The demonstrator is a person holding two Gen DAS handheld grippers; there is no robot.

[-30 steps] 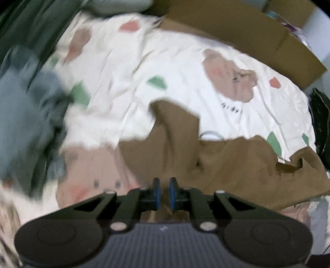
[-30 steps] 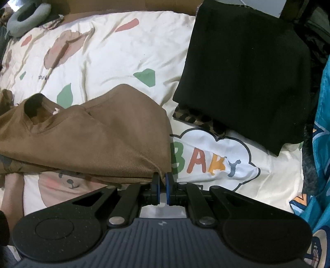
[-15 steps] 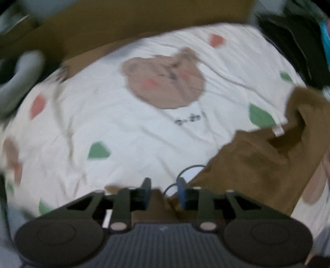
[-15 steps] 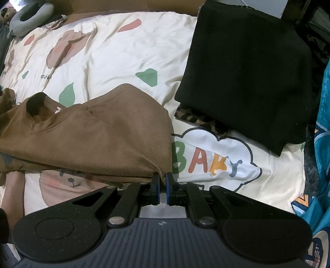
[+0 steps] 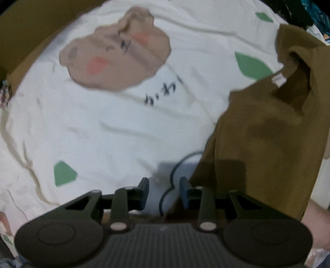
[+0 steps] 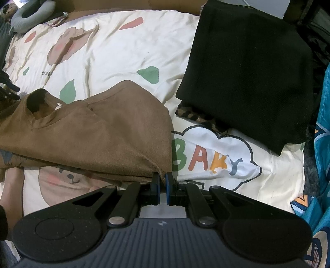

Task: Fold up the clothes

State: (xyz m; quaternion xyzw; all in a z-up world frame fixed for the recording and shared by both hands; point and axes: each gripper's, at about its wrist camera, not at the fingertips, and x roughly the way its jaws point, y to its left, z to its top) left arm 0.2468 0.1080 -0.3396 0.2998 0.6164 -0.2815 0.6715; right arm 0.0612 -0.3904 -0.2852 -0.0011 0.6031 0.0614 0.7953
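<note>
- One brown shirt (image 6: 99,136) lies on the bed, soft matte knit, folded over itself, its round neck opening at the left end with a small pale label just inside.
- In the left wrist view the same brown shirt (image 5: 268,134) fills the right side; the picture is blurred.
- One black garment (image 6: 247,72), coarse knit, folded into a rough rectangle, lies to the right of the brown shirt and apart from it.
- One strip of leopard-patterned cloth (image 6: 198,118) shows under the black garment's near edge.
- One bedsheet (image 6: 115,51), cream, smooth and creased, printed with brown bear faces, green and red leaf shapes, and a white cloud outlined in dark blue with coloured letters.
- One grey ring-shaped cushion (image 6: 31,16) at the far left corner of the bed.
- One teal patterned cloth (image 6: 321,185) along the right edge.
- Two tongs, black plastic with blue pads.
- Right tongs (image 6: 162,181): pointing steeply down at the bed, jaws pinched nearly together on the near right corner of the brown shirt.
- Left tongs (image 5: 164,190): pointing straight down over the sheet, jaws partly apart after just opening, nothing between them but the sheet's cloud print below; the brown shirt's edge lies just beside the right-hand finger, and contact cannot be told.
</note>
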